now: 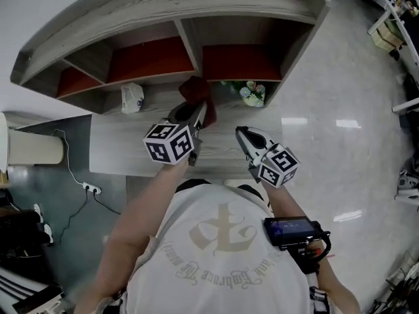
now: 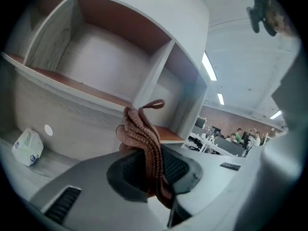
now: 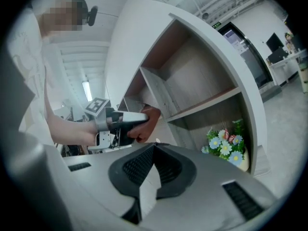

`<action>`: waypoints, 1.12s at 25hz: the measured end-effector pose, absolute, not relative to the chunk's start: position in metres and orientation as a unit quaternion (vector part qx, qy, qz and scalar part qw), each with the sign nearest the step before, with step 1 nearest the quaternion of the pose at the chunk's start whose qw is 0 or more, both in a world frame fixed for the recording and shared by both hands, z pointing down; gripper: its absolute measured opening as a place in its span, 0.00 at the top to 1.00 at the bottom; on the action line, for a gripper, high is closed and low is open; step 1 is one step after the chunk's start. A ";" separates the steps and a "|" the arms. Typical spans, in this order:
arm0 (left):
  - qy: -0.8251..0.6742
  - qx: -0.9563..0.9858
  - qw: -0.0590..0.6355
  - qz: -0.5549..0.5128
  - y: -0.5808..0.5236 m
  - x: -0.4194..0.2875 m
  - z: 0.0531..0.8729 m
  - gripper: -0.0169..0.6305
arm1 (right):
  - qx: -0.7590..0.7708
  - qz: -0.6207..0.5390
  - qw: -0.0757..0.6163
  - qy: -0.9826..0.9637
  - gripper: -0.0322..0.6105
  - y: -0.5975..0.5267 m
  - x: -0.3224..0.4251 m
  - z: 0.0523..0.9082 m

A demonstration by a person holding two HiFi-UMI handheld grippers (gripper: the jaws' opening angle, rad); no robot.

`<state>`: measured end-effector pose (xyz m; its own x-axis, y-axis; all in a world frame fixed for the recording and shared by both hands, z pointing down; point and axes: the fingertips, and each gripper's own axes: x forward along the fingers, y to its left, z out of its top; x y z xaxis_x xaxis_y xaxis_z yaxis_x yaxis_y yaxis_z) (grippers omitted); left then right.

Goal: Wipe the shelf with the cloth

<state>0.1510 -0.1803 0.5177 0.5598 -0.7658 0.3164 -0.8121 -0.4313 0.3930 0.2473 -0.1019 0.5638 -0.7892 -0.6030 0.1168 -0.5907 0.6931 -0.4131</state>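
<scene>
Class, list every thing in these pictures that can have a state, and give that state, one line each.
left tool: shut on the cloth
right tool: shut, nothing between its jaws
cloth: bunched, clamped, sticking up out of the jaws
flowers: upright in a lower compartment of the shelf
white pack: resting on the lower board, untouched

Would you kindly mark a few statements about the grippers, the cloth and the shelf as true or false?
1. The left gripper is shut on the cloth. True.
2. The right gripper holds a second cloth. False: its jaws are together with nothing between them.
3. The flowers stand in the left-hand compartment of the shelf. False: they stand in the right-hand one.
4. In the head view, a white packet lies to the left of the cloth. True.
</scene>
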 end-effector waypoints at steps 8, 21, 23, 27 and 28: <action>-0.452 0.861 0.228 0.056 -0.134 0.105 0.533 0.87 | -0.290 -0.194 0.003 0.937 0.94 -0.095 0.208 0.546; -0.492 0.839 0.230 0.050 -0.076 0.008 0.563 0.87 | -0.243 -0.170 -0.025 0.955 0.95 -0.082 0.153 0.535; -0.495 0.836 0.230 0.046 -0.069 0.001 0.565 0.87 | -0.237 -0.169 -0.029 0.956 0.95 -0.080 0.147 0.535; -0.492 0.839 0.226 0.052 -0.061 -0.005 0.567 0.87 | -0.235 -0.168 -0.031 0.957 0.95 -0.079 0.136 0.533; -0.490 0.841 0.224 0.053 -0.060 -0.006 0.567 0.87 | -0.234 -0.168 -0.030 0.957 0.95 -0.078 0.133 0.533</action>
<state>-0.0058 -0.0598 0.5666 0.5138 -0.8003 0.3091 -0.8480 -0.4192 0.3243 0.1333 -0.0781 0.5328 -0.8886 -0.4384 0.1353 -0.4582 0.8341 -0.3071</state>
